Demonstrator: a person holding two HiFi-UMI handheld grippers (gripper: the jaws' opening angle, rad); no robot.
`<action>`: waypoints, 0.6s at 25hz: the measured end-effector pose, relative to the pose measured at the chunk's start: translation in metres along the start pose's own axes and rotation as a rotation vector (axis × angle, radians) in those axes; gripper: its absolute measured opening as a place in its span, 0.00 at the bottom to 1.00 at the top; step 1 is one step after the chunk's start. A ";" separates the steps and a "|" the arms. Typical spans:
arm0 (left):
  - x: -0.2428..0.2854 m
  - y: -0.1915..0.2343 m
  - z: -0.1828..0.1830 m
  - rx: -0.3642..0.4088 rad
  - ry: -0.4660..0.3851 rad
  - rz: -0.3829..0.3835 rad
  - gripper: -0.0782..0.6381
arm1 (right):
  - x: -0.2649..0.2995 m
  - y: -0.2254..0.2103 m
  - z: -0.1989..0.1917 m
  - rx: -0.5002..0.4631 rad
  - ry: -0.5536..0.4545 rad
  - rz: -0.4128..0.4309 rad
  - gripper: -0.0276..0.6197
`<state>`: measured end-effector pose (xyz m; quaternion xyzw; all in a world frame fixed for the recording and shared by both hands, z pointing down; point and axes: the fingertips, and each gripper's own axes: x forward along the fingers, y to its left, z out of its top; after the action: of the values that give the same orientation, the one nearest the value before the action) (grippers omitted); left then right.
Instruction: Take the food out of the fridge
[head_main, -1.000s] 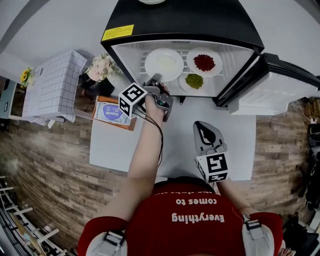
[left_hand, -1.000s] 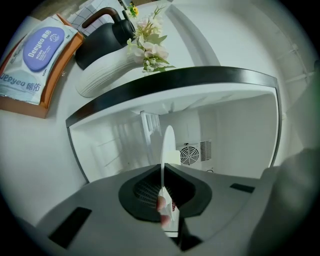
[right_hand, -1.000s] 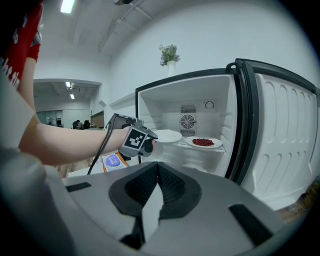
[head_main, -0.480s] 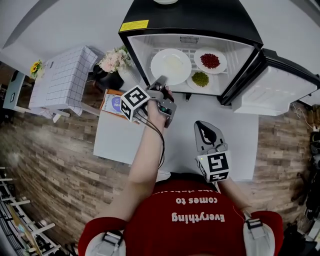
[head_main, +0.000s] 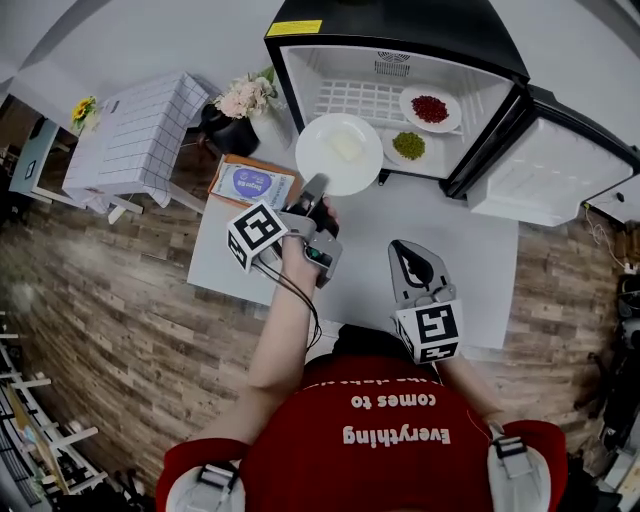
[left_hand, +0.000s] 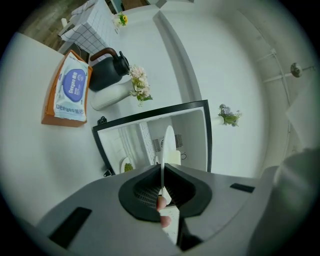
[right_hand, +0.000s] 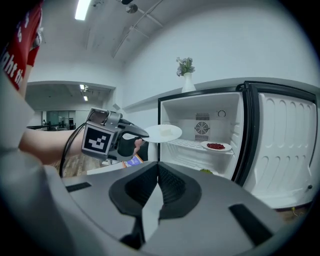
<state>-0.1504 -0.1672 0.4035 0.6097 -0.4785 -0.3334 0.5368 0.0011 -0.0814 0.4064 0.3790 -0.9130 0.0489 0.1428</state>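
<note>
My left gripper (head_main: 316, 187) is shut on the near rim of a white plate (head_main: 340, 153) that carries a pale block of food. The plate hangs level just outside the open fridge (head_main: 300, 60), over the white table (head_main: 470, 270). In the left gripper view the plate (left_hand: 168, 142) shows edge-on between the jaws. Inside the fridge, a plate of red food (head_main: 430, 109) sits on the wire shelf and a plate of green food (head_main: 408, 146) sits lower down. My right gripper (head_main: 414, 262) is shut and empty, over the table's near side, pointing at the fridge.
The fridge door (head_main: 545, 170) stands open at the right. A blue and orange tissue pack (head_main: 252, 184) lies on the table's left corner. Beside the fridge stand a black kettle (head_main: 228, 130) and flowers (head_main: 245, 97). A checked cloth (head_main: 140, 135) covers a small table at the left.
The left gripper has drawn the white plate off the fridge shelf and out towards me, so it now hangs over the table. The right gripper stays shut and empty.
</note>
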 end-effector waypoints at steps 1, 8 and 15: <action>-0.006 0.003 -0.002 -0.002 -0.005 0.004 0.13 | -0.003 0.003 -0.001 -0.002 0.002 0.006 0.06; -0.047 0.039 -0.018 -0.042 -0.038 0.071 0.13 | -0.022 0.021 -0.016 -0.015 0.031 0.033 0.06; -0.095 0.123 -0.041 -0.080 -0.057 0.252 0.13 | -0.036 0.034 -0.028 -0.030 0.052 0.051 0.06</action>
<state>-0.1705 -0.0596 0.5211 0.5131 -0.5525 -0.2992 0.5848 0.0076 -0.0272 0.4228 0.3520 -0.9190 0.0489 0.1708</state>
